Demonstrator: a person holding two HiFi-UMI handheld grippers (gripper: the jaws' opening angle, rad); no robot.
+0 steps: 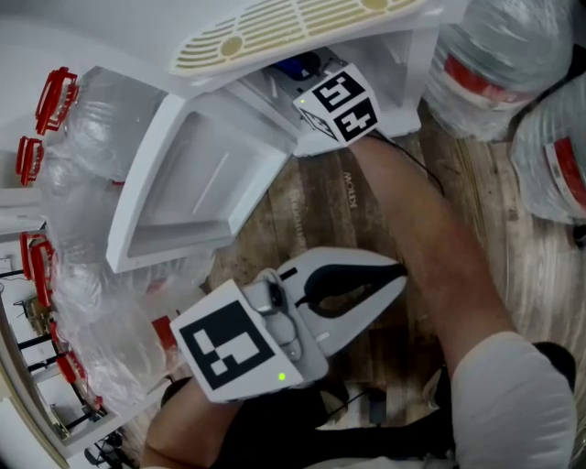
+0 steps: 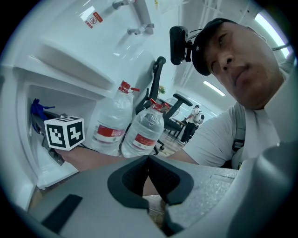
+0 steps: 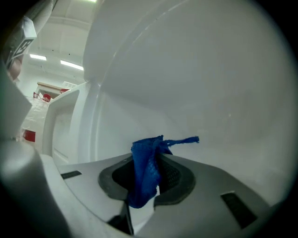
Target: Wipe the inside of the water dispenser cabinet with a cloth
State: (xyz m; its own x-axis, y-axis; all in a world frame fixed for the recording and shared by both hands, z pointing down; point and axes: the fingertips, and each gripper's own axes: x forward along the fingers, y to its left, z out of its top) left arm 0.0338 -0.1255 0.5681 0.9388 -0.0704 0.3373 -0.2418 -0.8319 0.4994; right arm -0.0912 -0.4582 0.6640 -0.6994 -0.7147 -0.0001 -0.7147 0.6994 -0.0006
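The white water dispenser cabinet (image 1: pixel 389 64) stands with its door (image 1: pixel 188 179) swung open to the left. My right gripper (image 3: pixel 152 157) reaches inside, shut on a blue cloth (image 3: pixel 145 174) that hangs bunched between its jaws, close to the white inner wall (image 3: pixel 209 93). In the head view only its marker cube (image 1: pixel 339 105) and a bit of the cloth (image 1: pixel 298 66) show at the cabinet mouth. My left gripper (image 1: pixel 400 273) hovers lower, over the floor outside the cabinet, shut and holding nothing; its tips (image 2: pixel 148 159) meet.
Large water bottles (image 1: pixel 499 64) (image 1: pixel 554 156) stand right of the cabinet. More bottles with red handles (image 1: pixel 82 119) are stacked left of the door. The cream drip grille (image 1: pixel 293 27) juts out above the opening. The floor (image 1: pixel 302 220) is wood planks.
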